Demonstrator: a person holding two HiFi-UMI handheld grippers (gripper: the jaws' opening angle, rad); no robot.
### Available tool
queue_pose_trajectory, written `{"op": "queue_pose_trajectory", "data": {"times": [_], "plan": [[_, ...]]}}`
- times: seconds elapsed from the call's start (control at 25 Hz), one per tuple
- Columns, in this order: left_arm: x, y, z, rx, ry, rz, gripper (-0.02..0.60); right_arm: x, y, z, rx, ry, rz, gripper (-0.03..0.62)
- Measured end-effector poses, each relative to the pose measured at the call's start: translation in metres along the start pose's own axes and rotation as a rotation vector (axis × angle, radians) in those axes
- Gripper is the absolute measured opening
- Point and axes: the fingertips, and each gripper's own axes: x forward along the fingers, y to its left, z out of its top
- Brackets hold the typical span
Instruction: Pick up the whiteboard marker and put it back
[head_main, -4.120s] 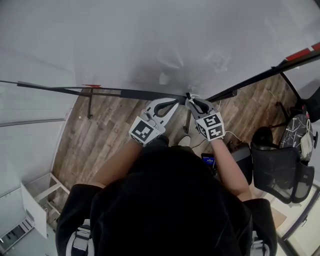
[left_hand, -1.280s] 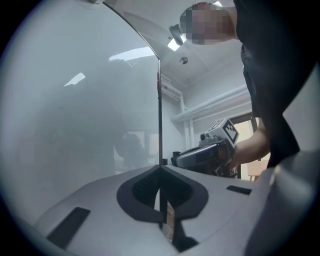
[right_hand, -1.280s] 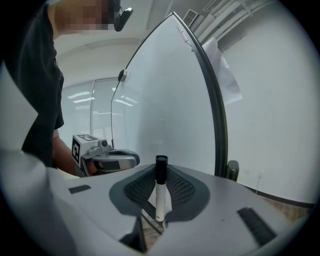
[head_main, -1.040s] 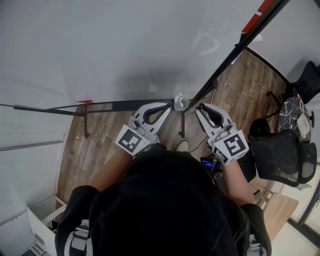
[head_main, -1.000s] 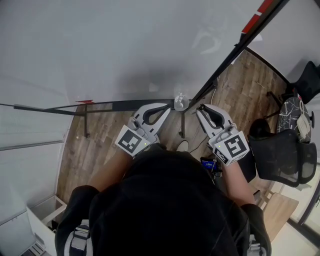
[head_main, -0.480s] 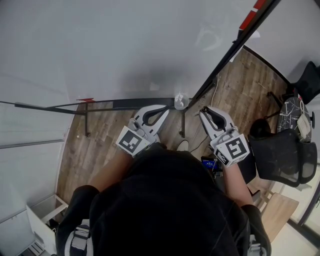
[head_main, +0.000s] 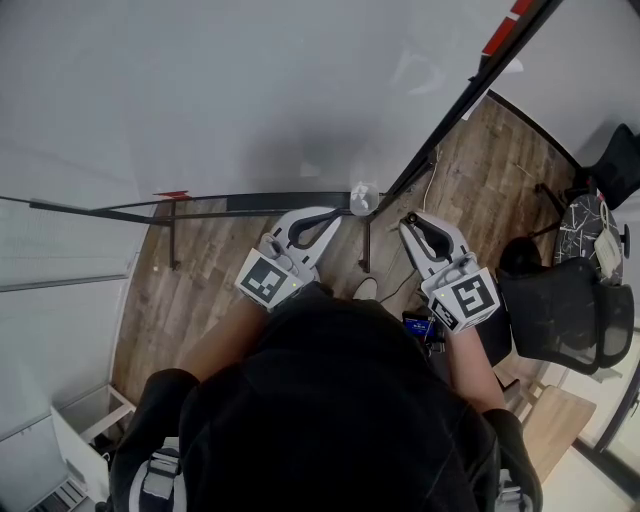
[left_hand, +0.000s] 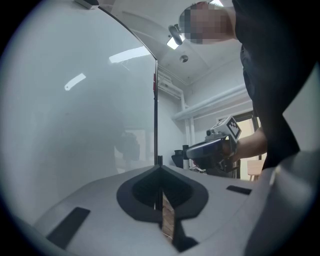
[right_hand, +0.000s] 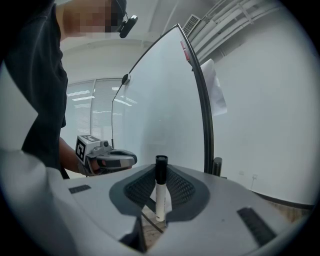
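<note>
The whiteboard marker (right_hand: 160, 187), white with a black cap, stands upright between the jaws of my right gripper (right_hand: 160, 202), which is shut on it. In the head view the right gripper (head_main: 406, 220) hangs just right of the whiteboard's (head_main: 250, 90) corner, and the marker cannot be made out there. My left gripper (head_main: 337, 214) points at the black tray ledge (head_main: 250, 203), close to a small pale object (head_main: 362, 197) on the ledge's end. In the left gripper view the jaws of the left gripper (left_hand: 160, 176) meet, with nothing between them.
The whiteboard's black side frame (right_hand: 202, 100) runs up beside the marker. A black mesh chair (head_main: 560, 330) stands to the right on the wooden floor (head_main: 200, 280). White shelving (head_main: 70, 450) sits at the lower left. A paper sheet (right_hand: 216, 92) hangs on the wall.
Four seconds ago both grippers met at the ledge's end; the right one has since drawn back to the right. Over the last second, hardly anything has moved.
</note>
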Motion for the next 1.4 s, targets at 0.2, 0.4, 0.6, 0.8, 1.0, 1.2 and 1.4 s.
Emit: {"op": "queue_pose_trajectory", "data": {"times": [0.2, 0.4, 0.6, 0.8, 1.0, 1.2, 1.4], "plan": [[-0.004, 0.001, -0.002, -0.006, 0.002, 0.001, 0.003, 0.001, 0.003, -0.003, 0.004, 0.010, 0.006, 0.064], [-0.006, 0.003, -0.005, -0.017, 0.008, 0.006, 0.003, 0.004, 0.006, -0.005, 0.011, 0.020, 0.015, 0.064], [-0.009, 0.006, -0.011, -0.007, 0.034, 0.005, 0.003, 0.009, 0.006, -0.008, 0.014, 0.028, 0.012, 0.064], [-0.011, 0.006, -0.013, -0.026, 0.019, 0.005, 0.003, 0.014, 0.006, -0.013, 0.016, 0.054, 0.008, 0.064], [-0.009, 0.010, -0.015, -0.026, 0.022, 0.007, 0.003, 0.019, 0.005, -0.015, 0.015, 0.055, 0.008, 0.064], [-0.006, 0.014, -0.011, -0.022, 0.011, 0.011, 0.003, 0.022, 0.002, -0.016, 0.023, 0.050, -0.005, 0.064], [-0.003, 0.019, -0.008, 0.000, 0.009, 0.007, 0.003, 0.026, 0.000, -0.012, 0.022, 0.038, -0.019, 0.064]]}}
